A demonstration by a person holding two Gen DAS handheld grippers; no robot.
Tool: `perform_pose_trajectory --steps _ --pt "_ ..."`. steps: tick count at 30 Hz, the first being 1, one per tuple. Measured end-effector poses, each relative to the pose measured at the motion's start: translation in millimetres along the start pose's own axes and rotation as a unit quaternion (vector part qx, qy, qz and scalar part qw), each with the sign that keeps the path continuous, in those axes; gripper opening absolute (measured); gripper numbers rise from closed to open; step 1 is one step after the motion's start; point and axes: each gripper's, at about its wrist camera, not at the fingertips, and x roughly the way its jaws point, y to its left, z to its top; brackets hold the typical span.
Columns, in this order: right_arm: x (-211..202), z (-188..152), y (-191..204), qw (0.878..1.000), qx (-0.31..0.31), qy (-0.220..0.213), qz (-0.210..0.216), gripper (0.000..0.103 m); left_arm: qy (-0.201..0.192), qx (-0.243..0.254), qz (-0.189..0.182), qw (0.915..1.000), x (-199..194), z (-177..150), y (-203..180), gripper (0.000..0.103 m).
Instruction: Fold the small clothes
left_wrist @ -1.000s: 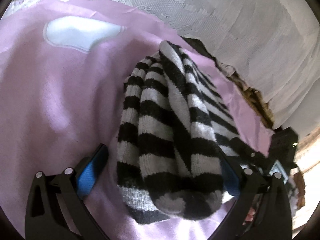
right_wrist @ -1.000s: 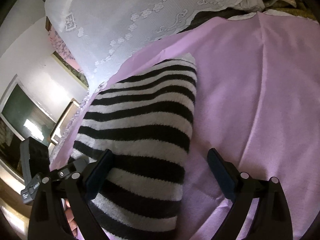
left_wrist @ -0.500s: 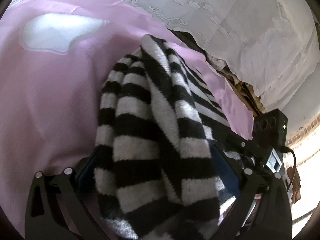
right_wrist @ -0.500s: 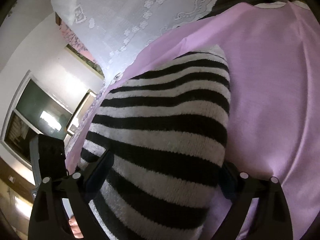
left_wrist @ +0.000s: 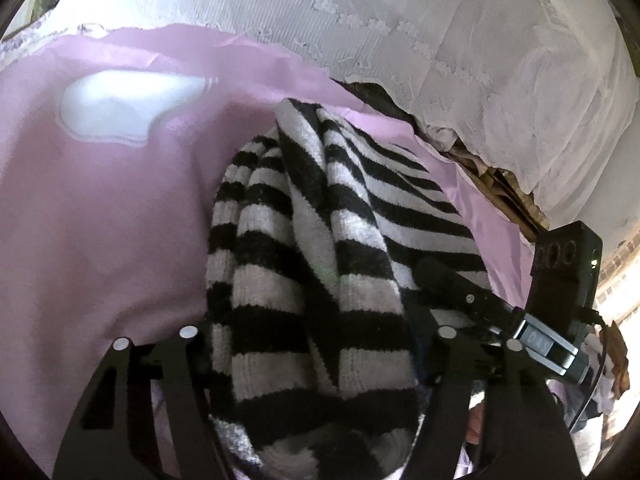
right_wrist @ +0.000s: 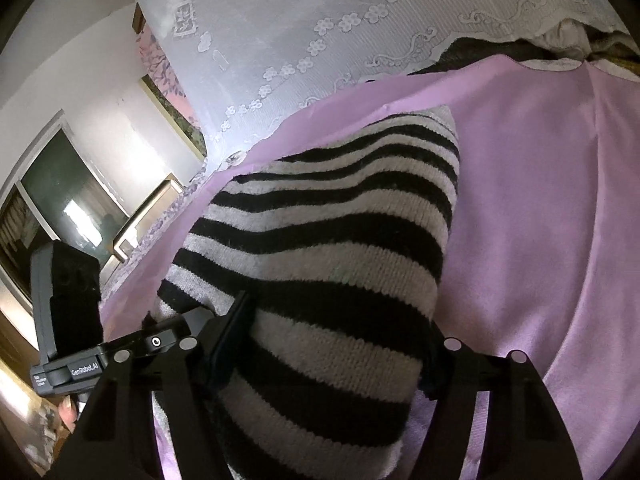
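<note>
- Black-and-white striped knit garment (left_wrist: 312,264), bunched in folds, lying on a pink cloth (left_wrist: 100,220) near the cloth's far edge, beside white lace fabric (left_wrist: 400,32).
- Left gripper (left_wrist: 312,360) closing, jaws astride the garment's near end, fingers against the knit.
- Right gripper (right_wrist: 332,352) closing likewise, garment filling the gap between its jaws.

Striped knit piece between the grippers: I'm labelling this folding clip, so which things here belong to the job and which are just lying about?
Part of the job:
- striped knit garment
- left gripper, jaws closing around it
- right gripper, jaws closing around it
- pink sheet it lies on

Lying about:
- white lace cover
- white patch on the sheet
</note>
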Motion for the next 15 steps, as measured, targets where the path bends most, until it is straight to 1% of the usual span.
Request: perform_pose_trajectory --steps 5,9,13,15 --pt "-11 -6 15 0.999 -0.039 -0.024 -0.022 0.067 -0.025 0.039 0.031 0.9985 -9 -3 -16 0.059" --pt "-16 -7 17 0.998 -0.053 -0.036 -0.023 0.067 -0.038 0.050 0.037 0.9973 -15 -5 -20 0.056" --pt "-17 -6 19 0.997 -0.061 -0.037 -0.022 0.067 -0.049 0.065 0.047 0.9956 -20 -8 -28 0.053" --pt "-17 -8 18 0.997 -0.060 -0.035 -0.021 0.067 -0.052 0.080 0.059 0.9937 -20 -11 -33 0.053"
